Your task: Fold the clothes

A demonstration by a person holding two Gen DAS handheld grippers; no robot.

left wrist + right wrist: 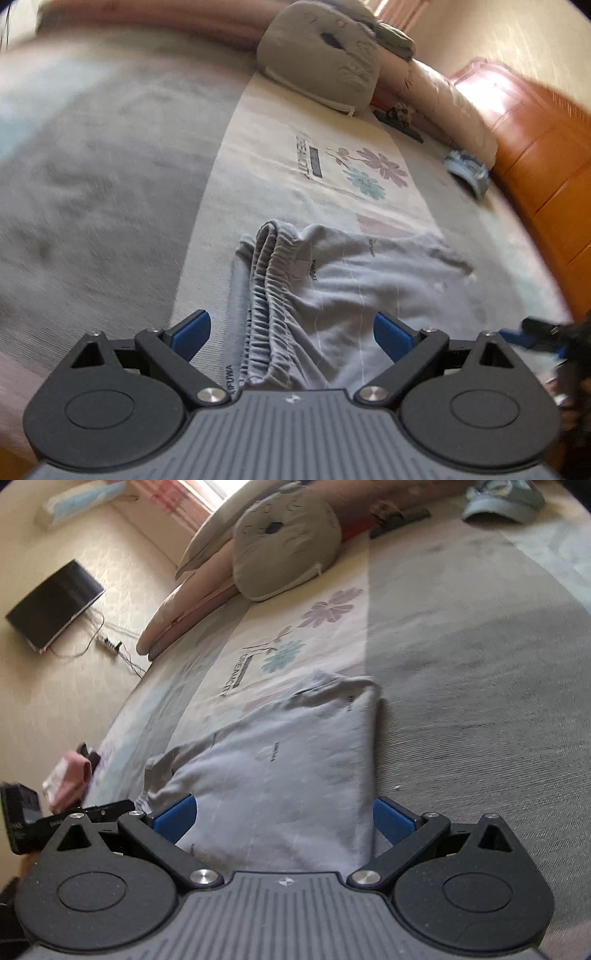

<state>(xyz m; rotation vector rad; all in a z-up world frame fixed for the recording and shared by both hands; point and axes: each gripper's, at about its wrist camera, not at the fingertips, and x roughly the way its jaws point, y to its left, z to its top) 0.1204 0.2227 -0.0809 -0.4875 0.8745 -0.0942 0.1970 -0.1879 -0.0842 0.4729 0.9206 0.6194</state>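
Grey trousers (332, 280) lie low in frame on the bed (110, 184); both tongs (291, 332) (282, 818) gape, empty. Risk: pinching one layer only, skewing the fold.

Left wrist view: the grey bed cover (92, 177) across the left half of the frame lies bare, open for passage. Grey shorts (332, 280) fill the lower centre. At top centre a grey cushion (325, 62) blocks the far end; a rolled pink quilt (450, 103) and the wooden bed frame (543, 173) close the right side. Right wrist view: bare cover at right; the cushion (284, 542) and a blue cap (498, 502) bound the top.
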